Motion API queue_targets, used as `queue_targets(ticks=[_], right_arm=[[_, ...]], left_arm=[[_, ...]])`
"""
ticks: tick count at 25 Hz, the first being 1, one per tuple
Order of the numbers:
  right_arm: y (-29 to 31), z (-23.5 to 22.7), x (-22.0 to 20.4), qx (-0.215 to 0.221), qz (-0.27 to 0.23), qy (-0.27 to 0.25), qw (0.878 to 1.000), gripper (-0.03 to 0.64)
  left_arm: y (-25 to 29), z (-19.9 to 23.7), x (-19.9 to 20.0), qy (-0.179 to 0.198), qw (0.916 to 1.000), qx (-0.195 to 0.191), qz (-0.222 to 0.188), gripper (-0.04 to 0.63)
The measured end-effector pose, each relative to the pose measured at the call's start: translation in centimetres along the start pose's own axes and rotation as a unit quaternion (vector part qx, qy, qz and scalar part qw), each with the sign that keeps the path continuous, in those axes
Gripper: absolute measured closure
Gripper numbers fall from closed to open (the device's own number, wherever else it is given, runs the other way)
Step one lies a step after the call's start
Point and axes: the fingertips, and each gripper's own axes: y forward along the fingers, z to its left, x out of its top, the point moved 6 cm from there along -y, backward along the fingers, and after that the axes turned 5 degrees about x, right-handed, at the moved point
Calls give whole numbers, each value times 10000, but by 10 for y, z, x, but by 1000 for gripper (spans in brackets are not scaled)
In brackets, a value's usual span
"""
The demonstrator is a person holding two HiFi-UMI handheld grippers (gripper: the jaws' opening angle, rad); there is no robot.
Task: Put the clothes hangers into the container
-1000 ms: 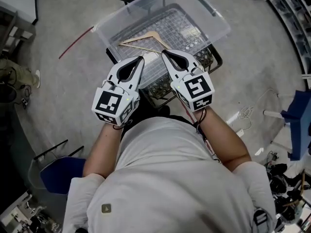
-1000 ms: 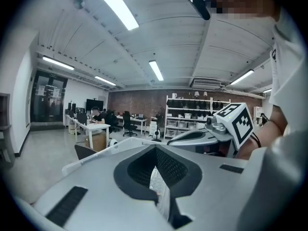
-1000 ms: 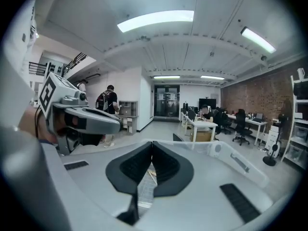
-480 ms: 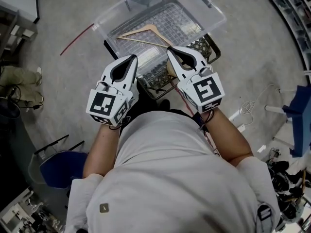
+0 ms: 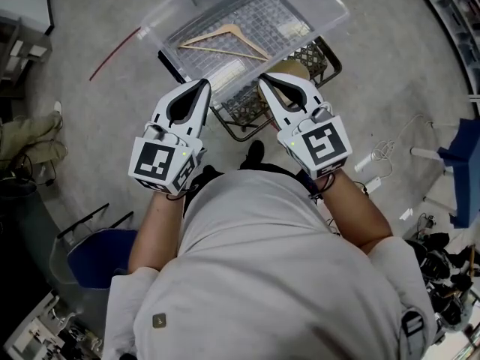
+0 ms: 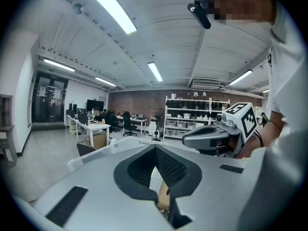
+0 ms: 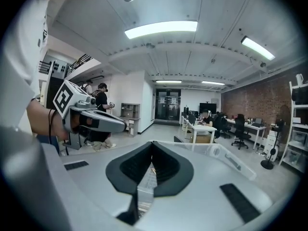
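A wooden clothes hanger (image 5: 225, 42) lies inside the clear plastic container (image 5: 330, 13) at the top of the head view. Both grippers hover side by side just short of the container's near edge, pointing at it. My left gripper (image 5: 203, 85) is shut with nothing between its jaws, and my right gripper (image 5: 263, 80) is shut and empty too. In the left gripper view the jaws (image 6: 155, 148) meet over the container rim (image 6: 96, 150), with the right gripper (image 6: 211, 138) beside them. From the right gripper view (image 7: 152, 158) the container wall (image 7: 231, 160) lies ahead.
The container rests on a black wire stand (image 5: 247, 115) with a tan round piece (image 5: 291, 72) under it. On the floor lie a red cable (image 5: 116, 53) to the left and a white cable (image 5: 382, 152) to the right. A blue chair (image 5: 97, 257) stands at lower left.
Both grippers have drawn back from over the container's near end to just short of its edge. The hanger still lies in the container. Both jaws stay shut.
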Motion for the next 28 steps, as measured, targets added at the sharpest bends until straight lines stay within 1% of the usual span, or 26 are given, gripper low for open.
queue_targets(ticks=[4,12,14,20,28], right_arm=[[6,21,3,-112,36,70,9999,597],[18,79,6,-372,114,90,9992,597],[18,93,6,-450,92,24,9989,598],[12,142,9,-712,60,91,9974,597],[7,213,10,-1026,9,52,9947,598]], left_arm=[[-18,13,-4,-29,9999,-116,11,578],[-80,47,-13,3,9996,-281,-17,578],[-97,54,-15,36,9994,-336,-53,578],[-151,71,-19,75,9990,-377,-217,578],[-211,88,-35,100,9969,-710,-317,578]])
